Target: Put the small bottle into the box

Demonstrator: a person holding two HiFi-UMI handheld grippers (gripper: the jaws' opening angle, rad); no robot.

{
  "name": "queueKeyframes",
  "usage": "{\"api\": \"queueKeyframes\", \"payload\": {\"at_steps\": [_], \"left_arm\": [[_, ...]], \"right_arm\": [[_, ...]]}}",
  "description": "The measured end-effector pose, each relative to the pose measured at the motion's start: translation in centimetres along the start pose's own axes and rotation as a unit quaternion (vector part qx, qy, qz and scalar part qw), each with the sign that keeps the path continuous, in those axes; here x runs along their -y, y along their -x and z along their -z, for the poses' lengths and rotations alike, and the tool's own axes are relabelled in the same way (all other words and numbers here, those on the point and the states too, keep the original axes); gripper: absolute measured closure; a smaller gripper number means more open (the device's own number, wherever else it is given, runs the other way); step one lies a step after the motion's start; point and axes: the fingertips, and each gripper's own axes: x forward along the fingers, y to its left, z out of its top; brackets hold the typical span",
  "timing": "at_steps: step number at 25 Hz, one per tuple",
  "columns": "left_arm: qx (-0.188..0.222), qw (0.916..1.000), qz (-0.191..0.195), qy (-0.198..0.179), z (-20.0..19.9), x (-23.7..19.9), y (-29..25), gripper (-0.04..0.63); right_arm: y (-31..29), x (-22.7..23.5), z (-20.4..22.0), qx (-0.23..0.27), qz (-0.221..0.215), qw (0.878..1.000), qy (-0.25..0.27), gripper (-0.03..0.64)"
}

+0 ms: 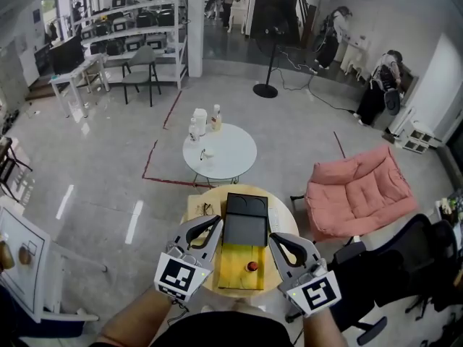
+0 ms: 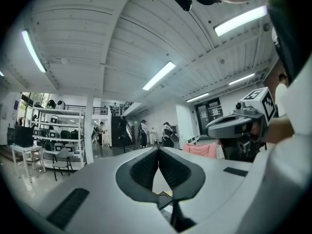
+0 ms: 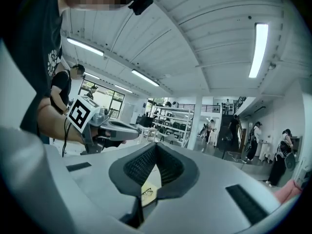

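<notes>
A yellow box (image 1: pixel 235 273) with its black lid (image 1: pixel 246 221) folded back lies on a round wooden table (image 1: pixel 283 215) just below me. A small red-topped object (image 1: pixel 252 266), apparently the small bottle, rests inside the yellow part. My left gripper (image 1: pixel 215 223) hangs over the table's left side and my right gripper (image 1: pixel 275 239) over its right, either side of the box. Both are held level and shut with nothing between the pads. The left gripper view shows its own jaws (image 2: pixel 158 152) pressed together and the right gripper (image 2: pixel 243 123) alongside. The right gripper view shows its jaws (image 3: pixel 156 147) together too.
A pair of glasses (image 1: pixel 207 208) lies on the wooden table's left part. Beyond stands a white round table (image 1: pixel 230 157) with bottles (image 1: pixel 199 121) at its far edge. A pink chair (image 1: pixel 362 190) is to the right, a black office chair (image 1: pixel 405 266) nearer, shelving (image 1: pixel 134 27) and people far off.
</notes>
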Motion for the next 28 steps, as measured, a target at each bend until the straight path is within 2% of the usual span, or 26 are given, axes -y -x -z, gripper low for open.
{"api": "queueKeyframes", "payload": {"at_steps": [8,14,28], "left_arm": [[0.022,0.9997,0.002,-0.008,-2.2,0.3,1.7,0.578],[0.026,0.9996,0.0,-0.005,-2.8,0.2,2.6,0.578],[0.029,0.9996,0.004,0.005,-2.8,0.0,4.5,0.578]], "right_arm": [[1.7,1.6,-3.4,0.023,0.041,0.997,-0.062,0.603],[2.0,1.8,-3.1,0.02,0.063,0.996,-0.062,0.604],[2.4,0.4,-2.8,0.005,0.069,0.996,-0.061,0.604]]}}
